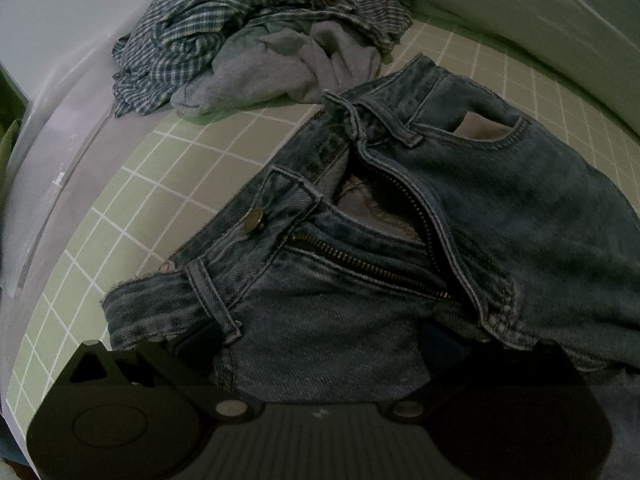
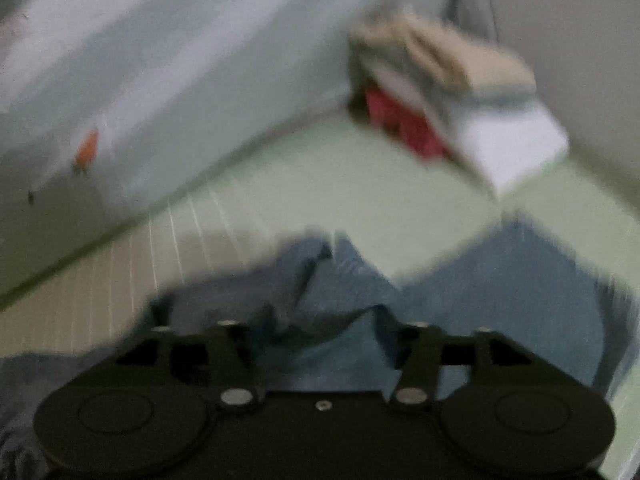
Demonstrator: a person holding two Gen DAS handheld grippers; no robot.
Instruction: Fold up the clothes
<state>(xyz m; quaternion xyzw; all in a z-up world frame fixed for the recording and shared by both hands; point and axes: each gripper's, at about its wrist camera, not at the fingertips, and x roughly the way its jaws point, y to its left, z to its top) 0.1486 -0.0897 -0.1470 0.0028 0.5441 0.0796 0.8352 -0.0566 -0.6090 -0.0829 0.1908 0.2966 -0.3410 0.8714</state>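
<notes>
Left wrist: jeans (image 1: 460, 216) unzipped, waistband toward 10 o'clock, unfolded. Both jaws' state: cannot tell. Next: grip waistband.

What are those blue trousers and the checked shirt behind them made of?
The trousers look like washed denim: twill weave, contrast stitching, a brass-coloured metal button and zipper. The checked shirt seems thin woven fabric, perhaps cotton; it crumples softly.
</notes>
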